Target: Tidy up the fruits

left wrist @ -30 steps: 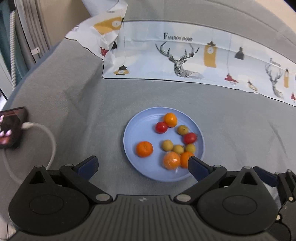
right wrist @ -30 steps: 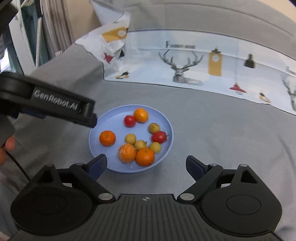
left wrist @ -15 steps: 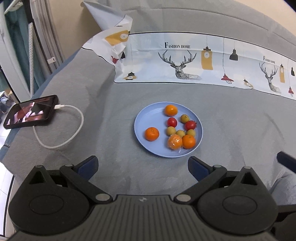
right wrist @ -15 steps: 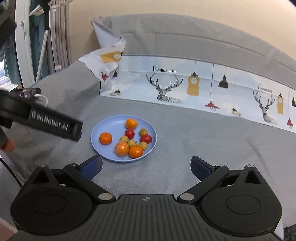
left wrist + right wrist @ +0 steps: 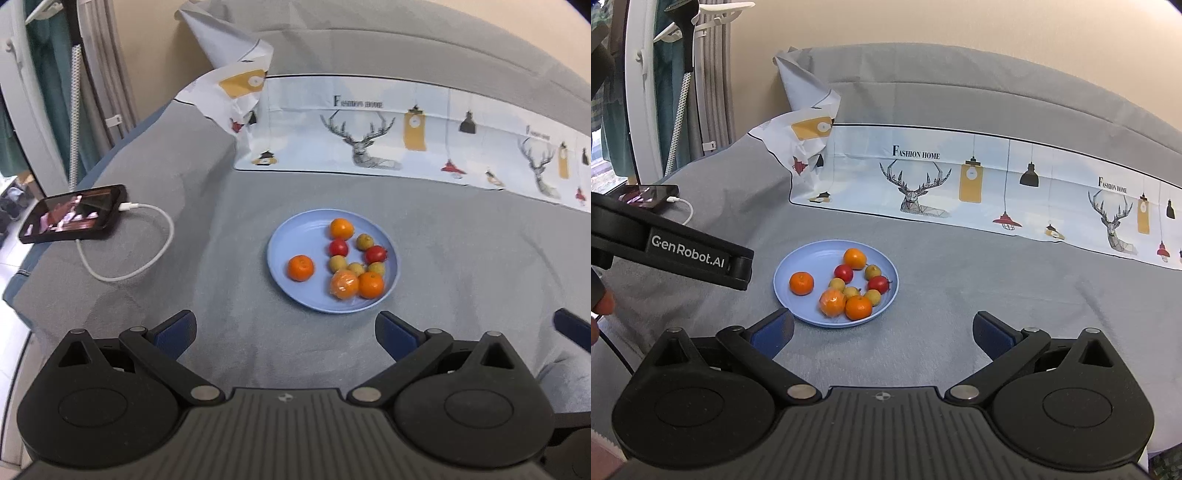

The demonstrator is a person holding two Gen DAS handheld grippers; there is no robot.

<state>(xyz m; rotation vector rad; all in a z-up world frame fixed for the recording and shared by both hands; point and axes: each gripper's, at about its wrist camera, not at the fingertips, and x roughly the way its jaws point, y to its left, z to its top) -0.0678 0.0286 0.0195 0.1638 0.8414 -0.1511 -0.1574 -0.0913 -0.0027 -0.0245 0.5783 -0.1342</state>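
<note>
Ten fruits are being kept on the blue plate on the grey cloth. Both the left gripper and right gripper are being held spread wide, nothing between them.

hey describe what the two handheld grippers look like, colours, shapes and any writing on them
Both match. The left gripper and right gripper have a matte black ribbed body, round black pivot housings with triangular cut-outs, silver pins on black linkage bars, and blue fingertip pads. In the right wrist view, the left one's black side bears white lettering "GenRobot.AI". No sleeves are visible.
</note>
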